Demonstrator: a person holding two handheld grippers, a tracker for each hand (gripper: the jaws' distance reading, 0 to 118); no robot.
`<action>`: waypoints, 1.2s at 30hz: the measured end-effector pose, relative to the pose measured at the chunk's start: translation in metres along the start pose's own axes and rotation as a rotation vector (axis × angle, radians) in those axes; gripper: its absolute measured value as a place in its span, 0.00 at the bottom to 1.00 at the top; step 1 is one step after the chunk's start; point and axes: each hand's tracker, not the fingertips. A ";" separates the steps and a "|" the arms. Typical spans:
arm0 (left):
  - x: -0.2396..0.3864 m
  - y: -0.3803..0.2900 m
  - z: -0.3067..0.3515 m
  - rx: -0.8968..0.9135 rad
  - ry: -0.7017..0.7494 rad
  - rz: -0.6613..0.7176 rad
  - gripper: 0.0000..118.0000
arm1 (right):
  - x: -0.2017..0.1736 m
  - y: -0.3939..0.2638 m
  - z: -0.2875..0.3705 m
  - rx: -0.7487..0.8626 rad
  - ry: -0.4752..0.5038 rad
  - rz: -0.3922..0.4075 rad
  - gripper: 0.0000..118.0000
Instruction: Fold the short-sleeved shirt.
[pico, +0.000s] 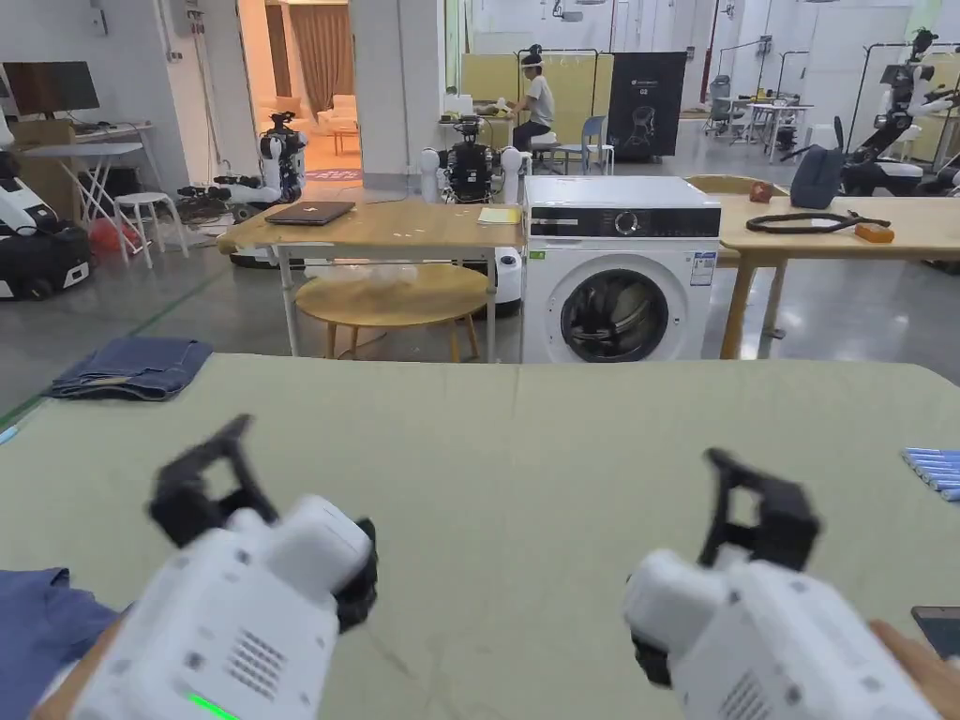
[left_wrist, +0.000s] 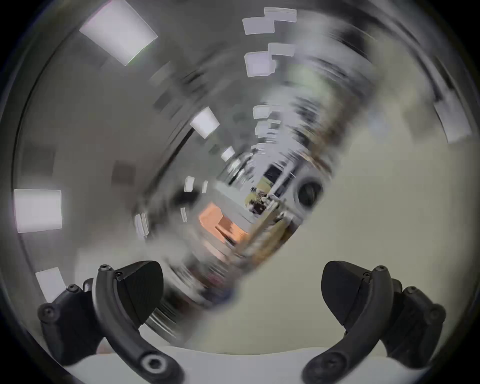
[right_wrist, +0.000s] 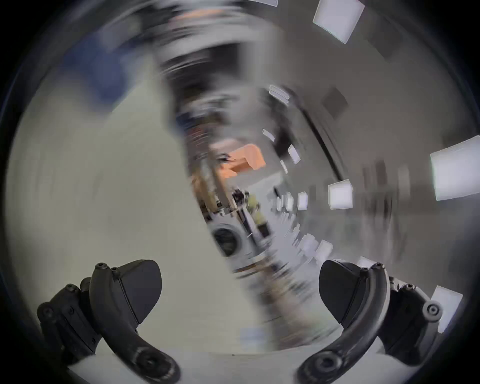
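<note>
A blue garment (pico: 42, 628), likely the shirt, lies at the near left corner of the pale green table (pico: 525, 422), mostly cut off by the frame edge. My left gripper (pico: 202, 473) hovers above the table just right of it, open and empty. My right gripper (pico: 759, 502) is held over the table's right half, also open and empty. In the left gripper view the jaws of the left gripper (left_wrist: 241, 283) stand wide apart against a motion-blurred room. The right gripper view shows the right gripper (right_wrist: 240, 280) with its jaws equally wide; a blue blur (right_wrist: 104, 70) lies far off.
A folded dark blue garment (pico: 131, 367) rests at the table's far left corner. Blue pens (pico: 933, 469) and a phone (pico: 937, 628) lie at the right edge. Beyond the table stand a washing machine (pico: 619, 272) and wooden tables (pico: 375, 225); a person sits far back.
</note>
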 end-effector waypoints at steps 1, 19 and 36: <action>-0.027 -0.001 -0.003 -0.023 0.016 0.354 1.00 | 0.030 -0.002 0.000 0.012 -0.016 -0.382 1.00; -0.034 -0.003 -0.005 -0.061 0.056 0.563 1.00 | 0.065 -0.005 -0.001 -0.048 -0.002 -0.956 1.00; -0.040 0.001 -0.006 -0.069 0.062 0.552 1.00 | 0.069 -0.004 -0.003 -0.068 0.007 -0.929 1.00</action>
